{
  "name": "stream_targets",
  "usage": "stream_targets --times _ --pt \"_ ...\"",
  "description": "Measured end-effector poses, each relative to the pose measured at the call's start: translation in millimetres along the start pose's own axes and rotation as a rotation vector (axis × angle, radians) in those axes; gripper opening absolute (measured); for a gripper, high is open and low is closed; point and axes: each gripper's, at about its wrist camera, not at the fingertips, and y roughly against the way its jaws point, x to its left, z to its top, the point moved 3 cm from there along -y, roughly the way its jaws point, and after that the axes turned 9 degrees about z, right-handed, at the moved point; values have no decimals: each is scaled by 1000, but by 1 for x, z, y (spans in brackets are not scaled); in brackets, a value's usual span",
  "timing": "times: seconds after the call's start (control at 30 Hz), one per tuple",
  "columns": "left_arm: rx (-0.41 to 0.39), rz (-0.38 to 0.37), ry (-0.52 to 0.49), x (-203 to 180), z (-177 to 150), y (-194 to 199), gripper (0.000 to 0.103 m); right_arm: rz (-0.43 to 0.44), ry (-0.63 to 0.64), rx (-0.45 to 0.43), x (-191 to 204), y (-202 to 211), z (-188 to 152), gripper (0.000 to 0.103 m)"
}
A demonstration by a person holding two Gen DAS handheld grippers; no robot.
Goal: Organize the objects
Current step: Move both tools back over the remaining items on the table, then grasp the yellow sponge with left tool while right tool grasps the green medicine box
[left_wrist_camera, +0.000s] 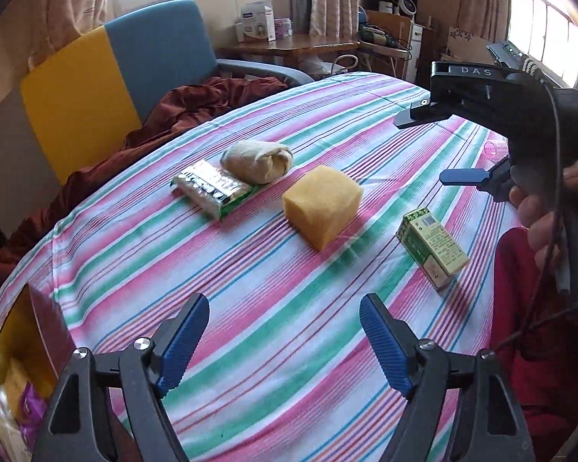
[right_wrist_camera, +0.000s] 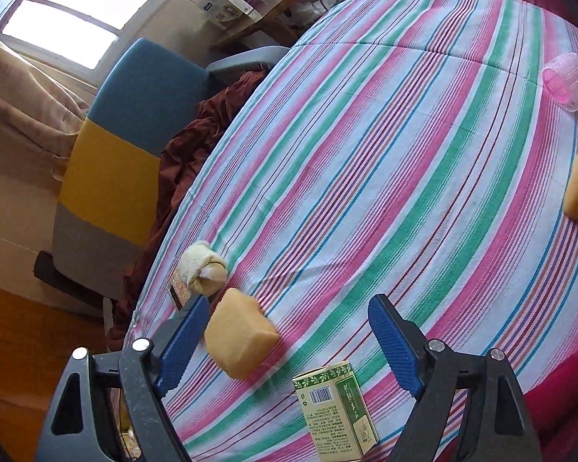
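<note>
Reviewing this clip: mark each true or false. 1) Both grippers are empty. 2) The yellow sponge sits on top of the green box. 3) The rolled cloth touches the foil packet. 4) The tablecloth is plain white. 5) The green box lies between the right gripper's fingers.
1) True. The left gripper and the right gripper both stand open with nothing gripped.
2) False. The yellow sponge lies on the striped tablecloth, apart from the green box.
3) True. The rolled cloth rests against the foil packet.
4) False. It is striped pink, green, blue and white.
5) True. In the right wrist view the box lies between the open fingers, with no pad pressing on it.
</note>
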Motion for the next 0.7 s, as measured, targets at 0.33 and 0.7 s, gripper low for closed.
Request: stream_targets --times 0.33,0.7 --pt "-19 -60 -159 -27 49 -55 91 53 -29 40 -1 -6 -1 88" --pt "47 -124 -163 -43 70 -111 71 47 -46 58 -4 -12 -1 88"
